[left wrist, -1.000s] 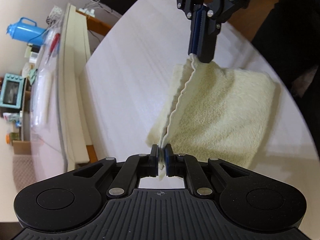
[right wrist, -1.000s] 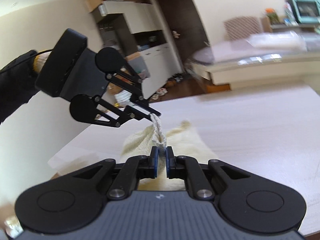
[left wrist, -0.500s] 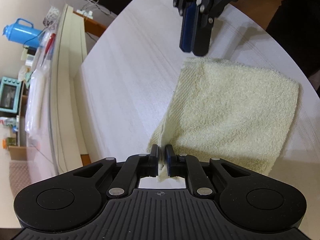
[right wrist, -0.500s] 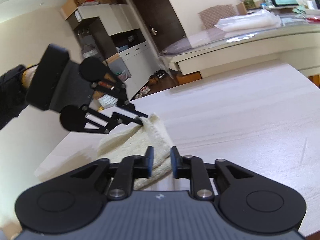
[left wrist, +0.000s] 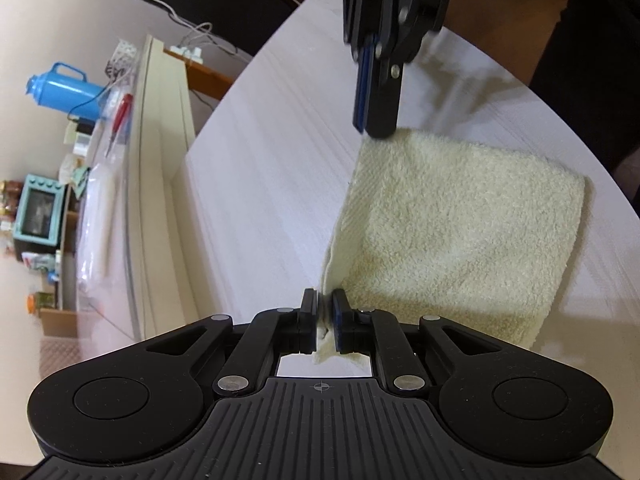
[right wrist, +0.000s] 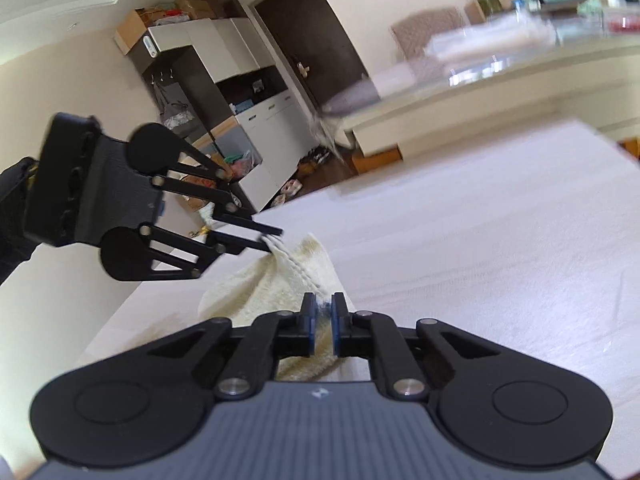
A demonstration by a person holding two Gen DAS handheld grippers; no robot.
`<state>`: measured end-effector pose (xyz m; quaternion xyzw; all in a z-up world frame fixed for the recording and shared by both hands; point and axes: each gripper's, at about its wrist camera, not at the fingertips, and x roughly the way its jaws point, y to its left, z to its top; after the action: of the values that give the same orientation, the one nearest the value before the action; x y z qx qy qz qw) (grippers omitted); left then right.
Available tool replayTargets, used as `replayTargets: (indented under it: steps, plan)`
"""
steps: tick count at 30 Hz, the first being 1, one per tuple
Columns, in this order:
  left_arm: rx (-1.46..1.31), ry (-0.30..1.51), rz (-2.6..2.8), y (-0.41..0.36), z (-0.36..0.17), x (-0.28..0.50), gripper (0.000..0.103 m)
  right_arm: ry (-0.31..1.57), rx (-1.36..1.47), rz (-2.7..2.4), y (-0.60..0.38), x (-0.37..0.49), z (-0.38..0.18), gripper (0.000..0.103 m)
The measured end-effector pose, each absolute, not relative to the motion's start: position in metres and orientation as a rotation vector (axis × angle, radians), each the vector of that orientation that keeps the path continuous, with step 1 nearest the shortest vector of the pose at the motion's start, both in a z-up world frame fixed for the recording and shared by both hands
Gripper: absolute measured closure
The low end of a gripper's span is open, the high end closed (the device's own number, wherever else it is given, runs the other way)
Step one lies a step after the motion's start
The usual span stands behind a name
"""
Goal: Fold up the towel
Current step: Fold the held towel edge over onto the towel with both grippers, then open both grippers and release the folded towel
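Pale table (left wrist: 248,200) bears folded towel (left wrist: 460,236), corner between left gripper (left wrist: 325,312) fingers

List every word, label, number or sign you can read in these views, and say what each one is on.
No text can be read in either view.
Label on the orange-lidded jar: too small to read.
Printed packets below the teal mini oven: blurred, unreadable.

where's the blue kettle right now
In the left wrist view the blue kettle stands far left, on a cluttered side counter beyond the white table, above the teal toy oven in the picture and well away from the towel.
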<state>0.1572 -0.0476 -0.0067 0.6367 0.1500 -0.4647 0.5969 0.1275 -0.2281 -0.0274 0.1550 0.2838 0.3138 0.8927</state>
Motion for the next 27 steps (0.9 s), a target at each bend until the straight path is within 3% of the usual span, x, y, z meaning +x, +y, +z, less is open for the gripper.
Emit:
replayTargets:
  steps: [10,19,23,27]
  plan:
    - [1.424,0.408,-1.042,-0.055,-0.026,0.183,0.076,0.634,0.269,0.583,-0.232,0.13,-0.043,0.09]
    - [0.974,0.631,-0.869,-0.027,0.006,0.216,0.066,0.582,0.217,0.606,-0.23,0.113,-0.029,0.086]
    - [0.727,0.748,-0.736,-0.005,0.018,0.211,0.059,0.568,0.099,0.667,-0.215,0.108,-0.023,0.08]
    - [0.556,0.8,-0.634,0.014,0.022,0.189,0.059,0.559,-0.044,0.7,-0.197,0.104,-0.022,0.079]
